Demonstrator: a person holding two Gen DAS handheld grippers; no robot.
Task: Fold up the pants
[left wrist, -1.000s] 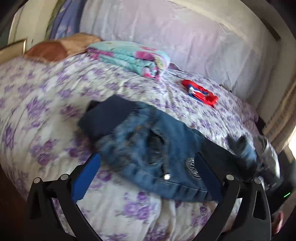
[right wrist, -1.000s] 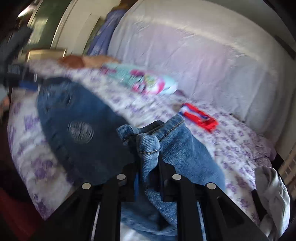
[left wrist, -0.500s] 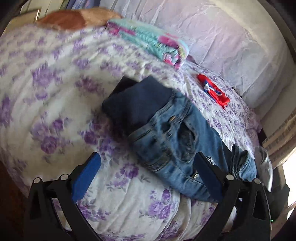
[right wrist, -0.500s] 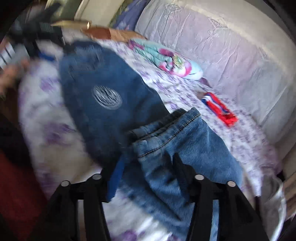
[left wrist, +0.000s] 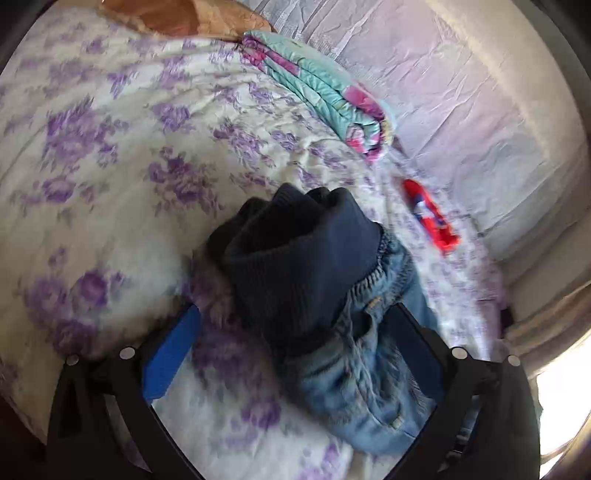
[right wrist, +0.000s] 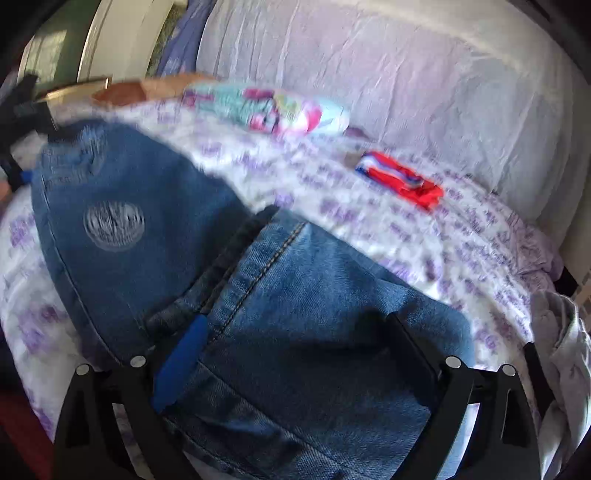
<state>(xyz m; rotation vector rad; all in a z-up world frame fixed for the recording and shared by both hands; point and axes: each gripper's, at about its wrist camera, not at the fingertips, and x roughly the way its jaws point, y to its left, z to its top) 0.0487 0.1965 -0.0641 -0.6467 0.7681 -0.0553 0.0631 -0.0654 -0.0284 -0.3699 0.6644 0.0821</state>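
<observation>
Blue denim pants (left wrist: 362,362) with a dark navy ribbed waistband (left wrist: 295,266) lie on the floral bed. In the left wrist view the waistband end is bunched up between my left gripper's (left wrist: 295,332) wide-open fingers, which hold nothing. In the right wrist view the pants (right wrist: 295,317) lie spread, with a round grey emblem (right wrist: 113,224) on one leg. My right gripper (right wrist: 295,336) is open just above the leg end, empty.
A folded teal and pink blanket (left wrist: 325,96) and a red, white and blue cloth (left wrist: 430,218) lie further back on the bedspread (left wrist: 110,147). A brown pillow (left wrist: 177,18) is at the head. White cloth (right wrist: 565,350) hangs at the right edge.
My right gripper has opened and let go of the pant leg, which now lies flat. My left gripper has moved in close to the waistband, still open.
</observation>
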